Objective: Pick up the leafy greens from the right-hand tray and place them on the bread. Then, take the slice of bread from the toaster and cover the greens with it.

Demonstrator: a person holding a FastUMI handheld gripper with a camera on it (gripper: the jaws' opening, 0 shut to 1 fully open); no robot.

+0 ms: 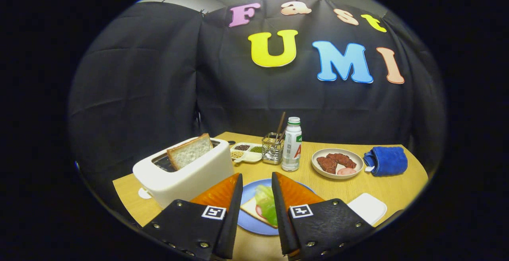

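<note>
Gripper view looks across a wooden table [358, 189] inside the booth. The gripper [257, 181] hangs over the near part of the table with its two fingers apart, and it holds nothing.

Between the fingers you can see a blue plate [248, 191]. A slice of bread [254, 209] lies flat on that plate. The leafy greens [265, 203] rest on top of this bread, right in the gap between the two fingers. A little bit of something pink pokes out from under the greens.

A white toaster [187, 175] stands to the left of the plate, close beside the left finger. A second slice of bread [189, 150] sticks up out of its slot, tilted a bit.

Past the fingers stands a white bottle [292, 145] with a green cap. Just left of it is a small metal holder [272, 148] with sticks in it. Left of that is a white dish [246, 151] with small parts, each with seeds or beans in it.

To the right of the bottle sits a round plate [337, 163] with pieces of brown meat and a pink slice. Further right lies a rolled blue cloth [387, 160]. A white tray [368, 207] sits near the right finger, on the near right part of the table.
</note>
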